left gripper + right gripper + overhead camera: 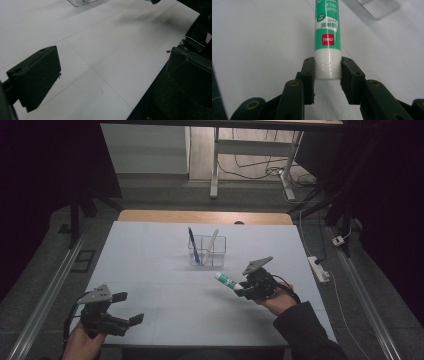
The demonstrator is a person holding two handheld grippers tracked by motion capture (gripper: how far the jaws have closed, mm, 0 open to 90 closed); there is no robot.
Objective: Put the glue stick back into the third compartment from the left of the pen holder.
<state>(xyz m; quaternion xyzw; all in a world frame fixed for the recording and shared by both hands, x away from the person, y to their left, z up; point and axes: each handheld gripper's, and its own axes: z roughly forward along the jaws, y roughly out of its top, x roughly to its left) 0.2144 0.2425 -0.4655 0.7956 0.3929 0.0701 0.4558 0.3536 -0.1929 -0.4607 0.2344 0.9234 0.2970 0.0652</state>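
Gripping: right gripper (327, 75) pinches glue stick (327, 37) by its white end, near clear organiser (207, 251).
Left gripper (127, 307): jaws spread, near table (150, 250) front edge, well apart from organiser.

Lab-like recording room: dark drapes (40, 165) on both sides, white-covered table (150, 250), power strip (318, 268) and cables (260, 170) on grey floor (165, 190).
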